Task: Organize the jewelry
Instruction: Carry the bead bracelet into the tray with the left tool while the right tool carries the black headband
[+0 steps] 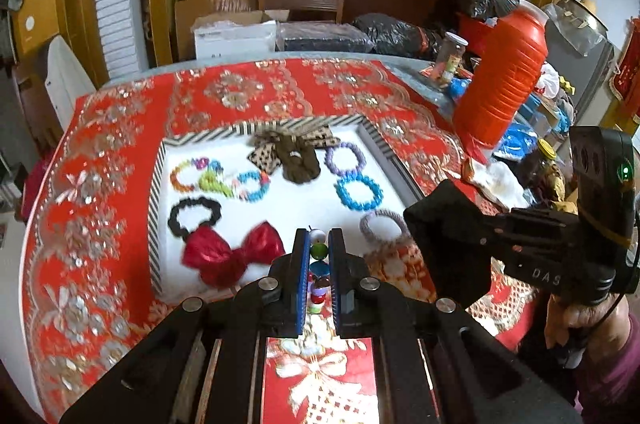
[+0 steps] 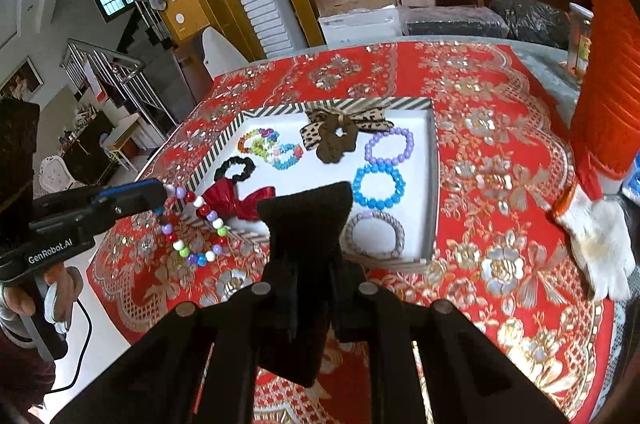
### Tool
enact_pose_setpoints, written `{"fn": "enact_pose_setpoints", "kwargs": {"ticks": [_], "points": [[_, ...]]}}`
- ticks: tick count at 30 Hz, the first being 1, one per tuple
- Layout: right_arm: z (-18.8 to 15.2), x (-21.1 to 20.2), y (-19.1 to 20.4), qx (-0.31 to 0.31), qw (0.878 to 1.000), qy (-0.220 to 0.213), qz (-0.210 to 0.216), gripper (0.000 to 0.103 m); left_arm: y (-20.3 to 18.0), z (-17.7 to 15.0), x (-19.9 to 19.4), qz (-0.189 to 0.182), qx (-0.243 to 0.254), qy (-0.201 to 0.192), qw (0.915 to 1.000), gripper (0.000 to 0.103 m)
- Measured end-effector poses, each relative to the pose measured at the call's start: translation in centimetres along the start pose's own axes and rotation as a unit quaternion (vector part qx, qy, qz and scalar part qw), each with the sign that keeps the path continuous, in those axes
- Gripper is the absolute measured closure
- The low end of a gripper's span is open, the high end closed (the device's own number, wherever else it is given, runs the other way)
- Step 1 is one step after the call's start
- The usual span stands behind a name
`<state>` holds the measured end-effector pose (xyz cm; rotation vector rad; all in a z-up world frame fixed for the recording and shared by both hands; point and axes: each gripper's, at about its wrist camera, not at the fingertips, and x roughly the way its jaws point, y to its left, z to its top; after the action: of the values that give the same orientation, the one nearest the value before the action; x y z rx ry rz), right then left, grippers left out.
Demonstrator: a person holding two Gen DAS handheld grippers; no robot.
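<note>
Dangling a bead necklace [image 2: 194, 228], left hand-held gripper [image 1: 319, 256] clamps it; right hand-held gripper [image 2: 308, 224] pinches black cloth [image 2: 308, 212].

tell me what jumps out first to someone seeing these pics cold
The bright red gold-patterned tablecloth fills both views, with a white striped-edge tray of bracelets and bows at its middle. Next, the left gripper holds a multicoloured bead bracelet dangling over the tray's near left corner, while the right gripper is shut on a black cloth piece. A red bow glints inside the tray's near edge.
</note>
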<state>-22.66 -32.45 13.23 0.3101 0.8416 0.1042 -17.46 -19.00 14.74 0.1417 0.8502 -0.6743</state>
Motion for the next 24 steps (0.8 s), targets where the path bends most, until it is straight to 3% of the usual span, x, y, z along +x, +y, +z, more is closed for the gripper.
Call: {"fn": "enact_pose_setpoints", "kwargs": {"ticks": [17, 24], "points": [[3.8, 3.5, -1.2, 0.023, 1.000, -0.001, -0.007, 0.091, -0.2, 3.7, 4.1, 0.024, 0.019, 0.007, 0.9995, 0.103], [4.5, 5.7, -2.2, 0.041, 0.999, 0.013, -0.013, 0.091, -0.2, 4.7, 6.9, 0.017, 0.015, 0.019, 0.9996, 0.103]]}}
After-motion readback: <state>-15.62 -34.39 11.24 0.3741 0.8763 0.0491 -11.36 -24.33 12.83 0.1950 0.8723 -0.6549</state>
